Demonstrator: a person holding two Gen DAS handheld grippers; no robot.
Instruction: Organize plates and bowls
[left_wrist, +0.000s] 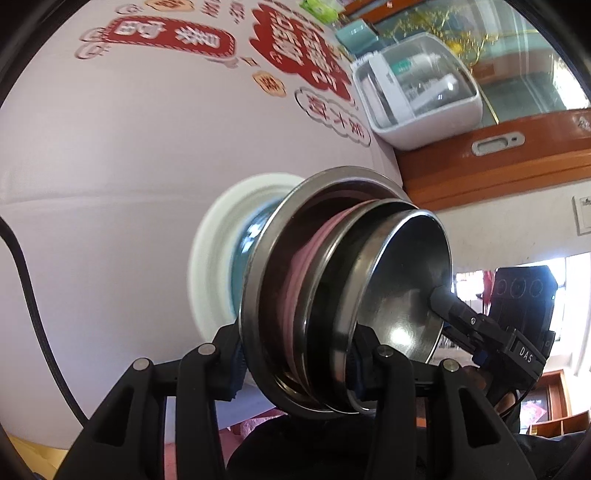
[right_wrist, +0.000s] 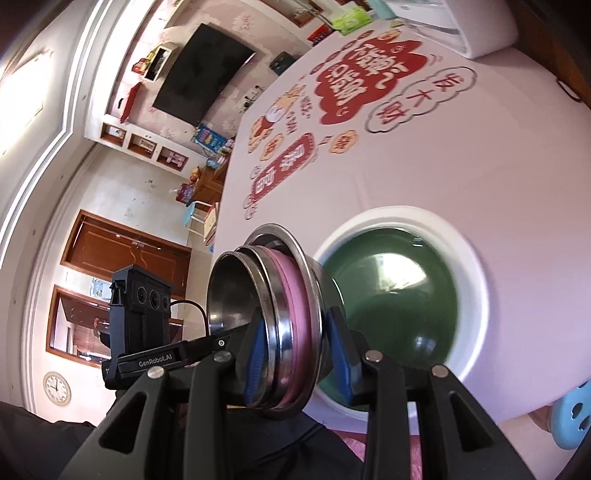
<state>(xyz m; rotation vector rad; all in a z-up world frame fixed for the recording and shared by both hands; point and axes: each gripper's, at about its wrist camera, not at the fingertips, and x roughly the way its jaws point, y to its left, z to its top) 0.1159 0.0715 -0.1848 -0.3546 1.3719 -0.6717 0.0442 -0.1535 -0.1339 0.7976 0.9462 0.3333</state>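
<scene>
A nested stack of steel bowls with a pink bowl among them hangs tilted on its side above the table. My left gripper is shut on the stack's rim, one pad outside and one inside. My right gripper is shut on the same stack at the opposite rim, blue pads on both sides. One right finger reaches into the innermost bowl. The left gripper's finger shows at the bowl's mouth. Under the stack, a green plate with a white rim lies on the table; its rim is blurred.
The table wears a pale cloth with red print. A white appliance with a clear lid stands at the far edge beside a wooden cabinet. A light blue stool sits by the table. A black cable hangs at the left.
</scene>
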